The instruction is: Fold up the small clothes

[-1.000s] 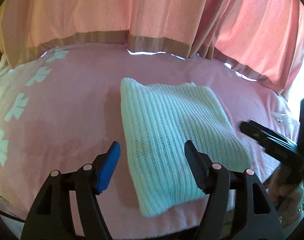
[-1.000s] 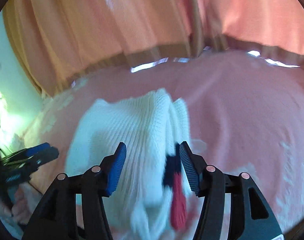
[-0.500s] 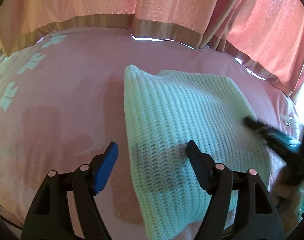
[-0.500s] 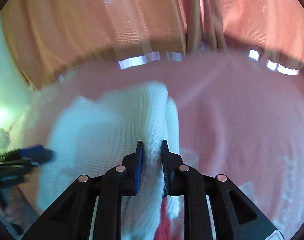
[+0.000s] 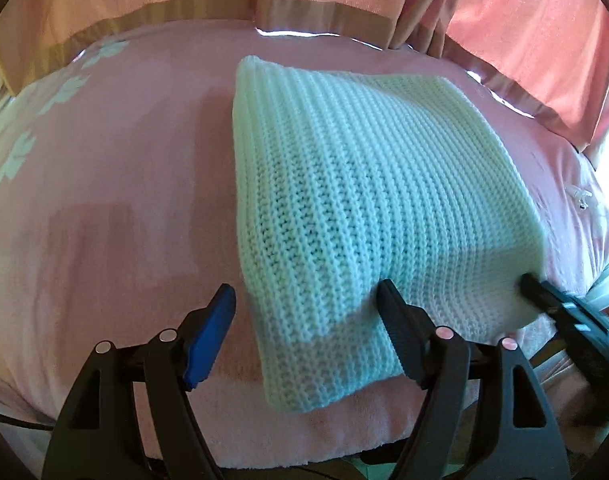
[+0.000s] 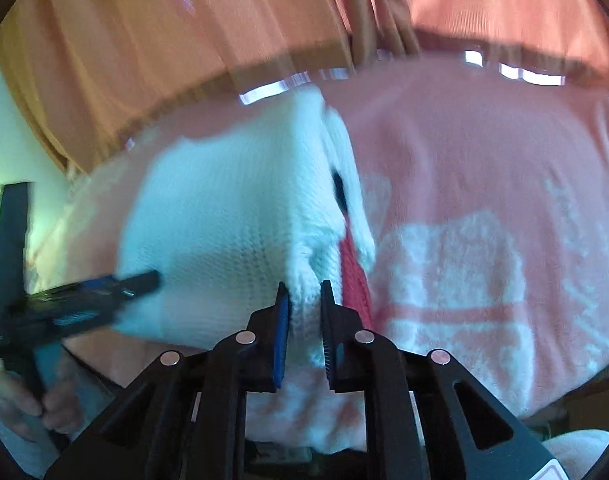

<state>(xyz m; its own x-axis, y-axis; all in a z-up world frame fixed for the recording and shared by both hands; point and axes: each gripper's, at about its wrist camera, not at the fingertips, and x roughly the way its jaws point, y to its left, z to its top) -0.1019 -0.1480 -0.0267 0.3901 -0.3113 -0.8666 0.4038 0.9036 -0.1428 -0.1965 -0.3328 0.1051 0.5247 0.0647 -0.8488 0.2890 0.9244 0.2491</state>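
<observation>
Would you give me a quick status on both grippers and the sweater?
Right gripper closing on white knit sweater corner. Left gripper open, straddling near-left edge. Sweater folded on pink blanket; nothing in the way.

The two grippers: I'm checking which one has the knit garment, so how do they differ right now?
The right gripper is closing, its pads pinching the white knit garment at its near right edge; the left gripper stands wide, gripping nothing. The left straddles the garment's near left corner. Both are black with a blue pad and point down at the pink blanket.
</observation>
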